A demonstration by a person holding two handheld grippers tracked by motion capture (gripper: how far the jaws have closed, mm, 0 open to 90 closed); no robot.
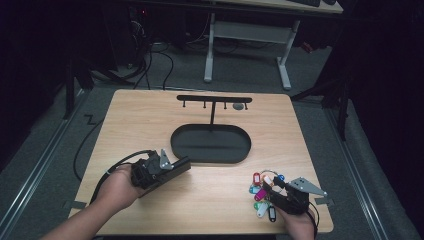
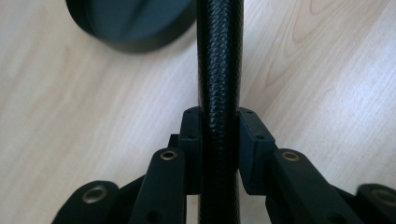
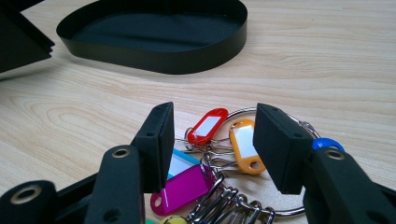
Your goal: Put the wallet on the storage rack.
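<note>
Two grippers at work. Left gripper (image 2: 219, 135) pinches a black textured case (image 2: 219, 70), which runs straight out between its pads (image 2: 191, 140) and past their tips (black oval tray (image 2: 130, 28) lies beyond, to one side). Right gripper (image 3: 212, 140) stands spread, nothing pinched, over a bunch of coloured key tags (image 3: 208, 126) on a ring; the tags lie between and just below its jaws.
</note>
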